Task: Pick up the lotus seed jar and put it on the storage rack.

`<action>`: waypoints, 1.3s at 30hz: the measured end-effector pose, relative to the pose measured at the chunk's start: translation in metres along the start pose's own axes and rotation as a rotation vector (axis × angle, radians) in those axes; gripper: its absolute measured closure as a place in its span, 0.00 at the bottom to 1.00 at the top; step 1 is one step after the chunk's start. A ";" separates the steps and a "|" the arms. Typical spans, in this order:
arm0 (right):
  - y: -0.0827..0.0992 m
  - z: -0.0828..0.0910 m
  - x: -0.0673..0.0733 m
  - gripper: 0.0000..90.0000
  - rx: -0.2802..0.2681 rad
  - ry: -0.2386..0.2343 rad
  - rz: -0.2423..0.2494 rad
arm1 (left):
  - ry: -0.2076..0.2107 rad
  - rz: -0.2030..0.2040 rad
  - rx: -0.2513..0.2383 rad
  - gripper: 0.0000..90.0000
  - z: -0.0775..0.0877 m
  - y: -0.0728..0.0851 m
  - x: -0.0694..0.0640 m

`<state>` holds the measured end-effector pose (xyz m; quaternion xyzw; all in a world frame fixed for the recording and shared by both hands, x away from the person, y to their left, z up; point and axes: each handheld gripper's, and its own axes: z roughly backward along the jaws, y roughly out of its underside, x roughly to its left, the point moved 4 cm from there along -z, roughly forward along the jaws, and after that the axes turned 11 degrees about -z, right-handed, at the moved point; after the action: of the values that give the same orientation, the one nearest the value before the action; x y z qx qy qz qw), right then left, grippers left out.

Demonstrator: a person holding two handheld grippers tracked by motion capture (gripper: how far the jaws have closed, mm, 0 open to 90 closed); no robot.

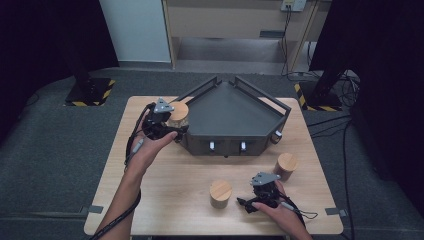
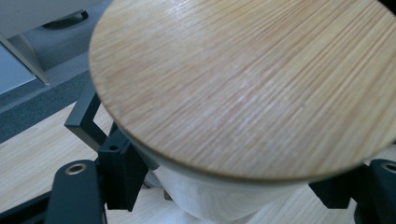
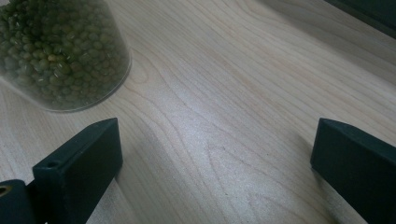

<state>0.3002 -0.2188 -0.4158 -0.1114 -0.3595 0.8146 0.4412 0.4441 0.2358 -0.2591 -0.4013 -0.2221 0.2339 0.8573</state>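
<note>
Bamboo-lidded jar (image 1: pixel 178 114) sits clamped in the left tool (image 1: pixel 172 124) at the dark tray's (image 1: pixel 235 112) left corner (off the desk (image 1: pixel 165 200), it seems); rightward, the right tool (image 1: pixel 246 204) rests wide apart beside a bean jar (image 1: pixel 220 193).

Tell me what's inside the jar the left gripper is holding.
The jar shows something pale through its glass below the bamboo lid; the lid and left gripper cover the rest.
</note>
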 end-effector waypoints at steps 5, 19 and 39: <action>0.000 0.000 0.000 0.03 0.000 0.000 0.000 | 0.000 -0.009 0.007 0.27 -0.006 -0.006 0.003; 0.000 0.000 0.000 0.03 0.000 0.000 0.002 | 0.004 -0.019 0.007 0.27 -0.021 -0.027 0.009; 0.000 0.000 0.000 0.03 -0.001 0.001 0.001 | 0.011 -0.025 0.025 0.27 -0.051 -0.041 0.012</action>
<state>0.3002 -0.2189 -0.4158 -0.1122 -0.3595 0.8147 0.4409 0.4918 0.1897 -0.2536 -0.3889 -0.2194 0.2238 0.8663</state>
